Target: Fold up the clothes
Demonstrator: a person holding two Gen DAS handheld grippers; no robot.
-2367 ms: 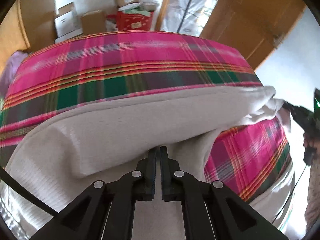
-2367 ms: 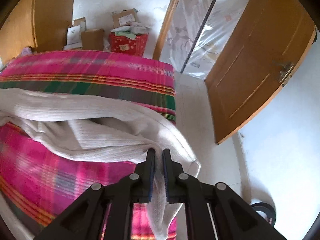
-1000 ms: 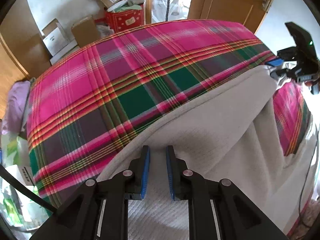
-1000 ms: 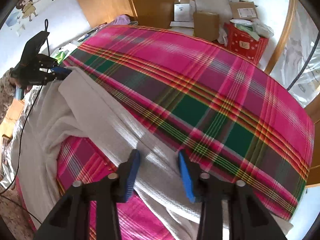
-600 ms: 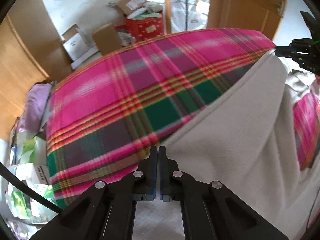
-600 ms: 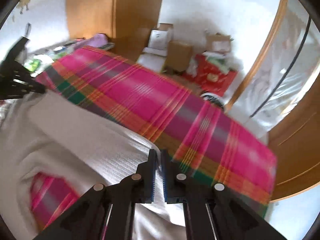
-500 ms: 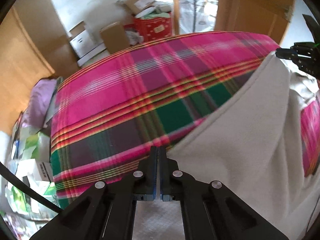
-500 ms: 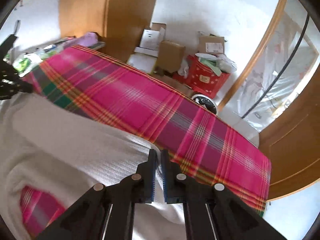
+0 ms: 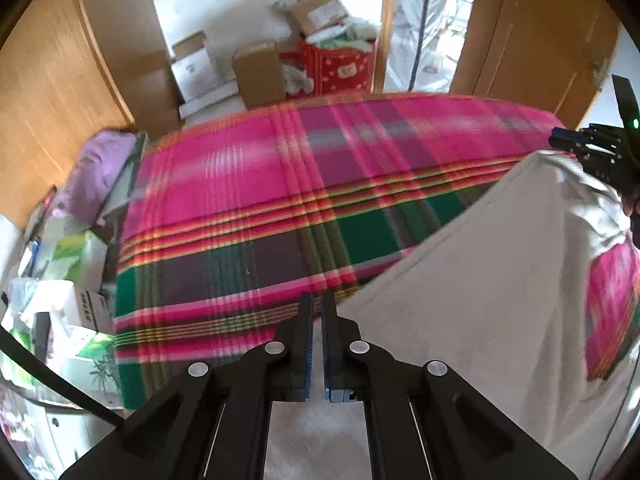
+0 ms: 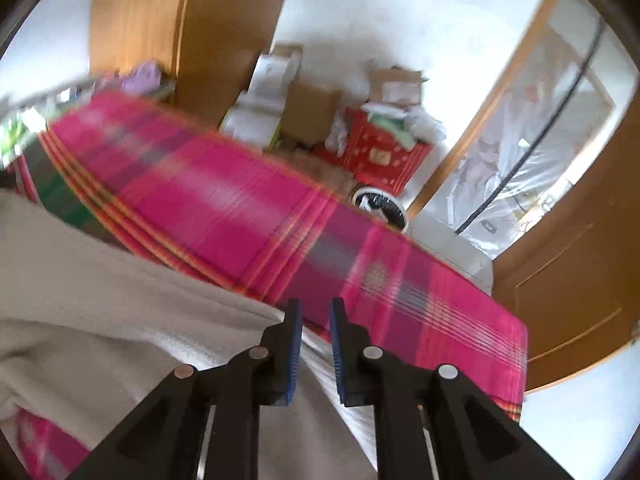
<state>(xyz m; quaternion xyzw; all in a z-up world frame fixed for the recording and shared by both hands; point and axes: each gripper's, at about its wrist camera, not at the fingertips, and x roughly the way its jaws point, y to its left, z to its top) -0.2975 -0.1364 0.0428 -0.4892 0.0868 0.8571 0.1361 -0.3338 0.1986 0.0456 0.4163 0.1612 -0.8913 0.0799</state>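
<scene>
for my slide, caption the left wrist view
Left gripper pinching a beige garment over a pink plaid bedspread.

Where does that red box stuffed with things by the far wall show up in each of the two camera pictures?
Left wrist view: red box at top centre, beyond the plaid bedspread.
Right wrist view: red box right of centre, upper half.
Shared landmark: the brown cardboard box immediately left of it.

The bed cover (image 9: 320, 184) is a plaid of hot pink with dark green and purple blocks, crossed by thin orange and yellow stripes. The garment (image 9: 500, 300) is plain off-white. Both black grippers carry blue pads (image 10: 295, 344). A red box (image 9: 340, 66) stands beyond.
</scene>
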